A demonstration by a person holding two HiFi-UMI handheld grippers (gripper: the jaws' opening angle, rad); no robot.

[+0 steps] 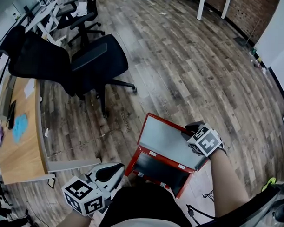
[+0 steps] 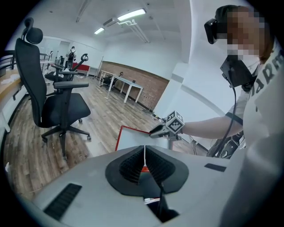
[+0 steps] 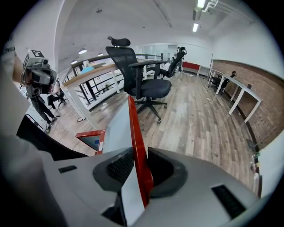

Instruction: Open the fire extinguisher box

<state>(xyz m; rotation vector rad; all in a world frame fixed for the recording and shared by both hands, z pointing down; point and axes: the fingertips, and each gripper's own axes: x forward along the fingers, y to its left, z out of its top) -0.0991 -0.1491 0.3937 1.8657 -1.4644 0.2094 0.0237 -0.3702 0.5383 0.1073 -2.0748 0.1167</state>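
The fire extinguisher box [image 1: 159, 172] is a red-framed cabinet low in front of me, its dark inside showing. Its door [image 1: 165, 136], red-edged with a grey pane, stands swung out toward the floor. My right gripper [image 1: 190, 131] grips the door's free edge; in the right gripper view the red door edge [image 3: 133, 128] runs between the jaws of the right gripper [image 3: 140, 172], pads against it. My left gripper [image 1: 113, 172] hangs low at the left of the box, jaws together and empty. In the left gripper view the left gripper [image 2: 144, 162] points toward the door [image 2: 132, 138].
A black office chair [image 1: 85, 62] stands on the wood floor beyond the box. A wooden desk [image 1: 20, 134] runs along the left. White table legs [image 1: 200, 6] stand far off. A cable [image 1: 194, 212] lies on the floor by my right leg.
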